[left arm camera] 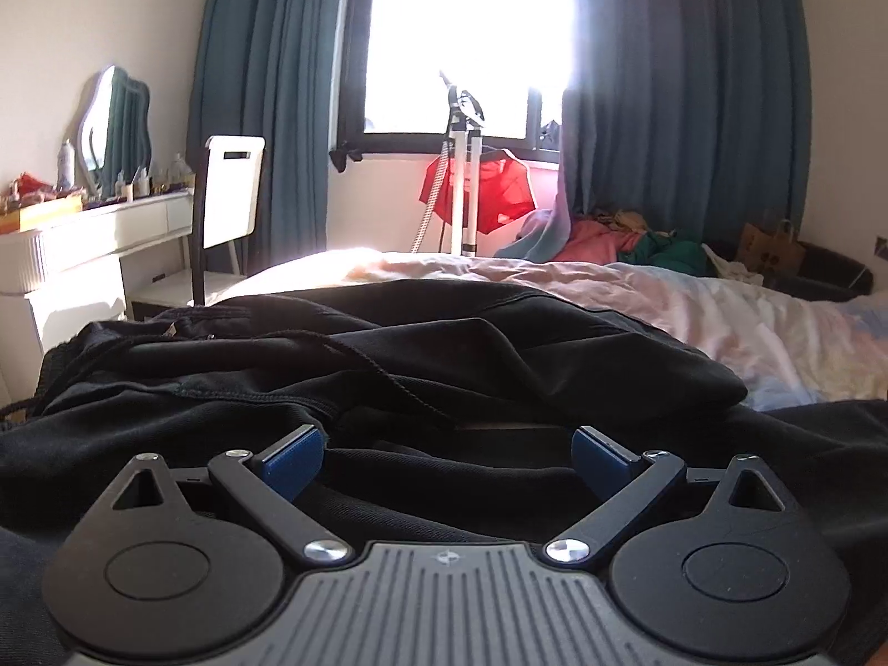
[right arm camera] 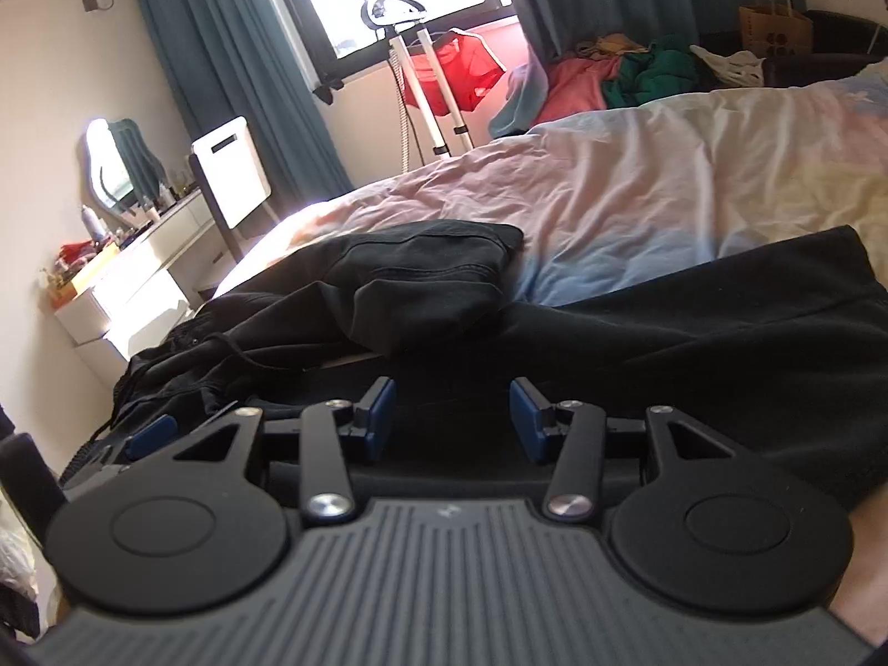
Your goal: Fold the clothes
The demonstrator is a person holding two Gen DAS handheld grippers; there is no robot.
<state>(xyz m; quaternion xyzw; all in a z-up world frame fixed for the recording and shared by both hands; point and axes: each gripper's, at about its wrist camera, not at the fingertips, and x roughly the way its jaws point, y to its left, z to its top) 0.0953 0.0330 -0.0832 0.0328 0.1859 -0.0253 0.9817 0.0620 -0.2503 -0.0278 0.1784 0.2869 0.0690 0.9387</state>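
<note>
Black drawstring trousers (left arm camera: 388, 355) lie bunched on the bed (right arm camera: 638, 177), one end folded back on itself. Left hand-held gripper (left arm camera: 447, 458) jaws spread wide just over the black fabric, nothing pinched. Right hand-held gripper (right arm camera: 452, 416) jaws parted, nothing between them, low over the same garment. Dressing desk (left arm camera: 83, 233) at left, clothes pile (right arm camera: 621, 72) beyond the bed.

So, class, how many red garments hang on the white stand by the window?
1: a red garment hanging on the white stand below the window; more could be hidden behind it.
</note>
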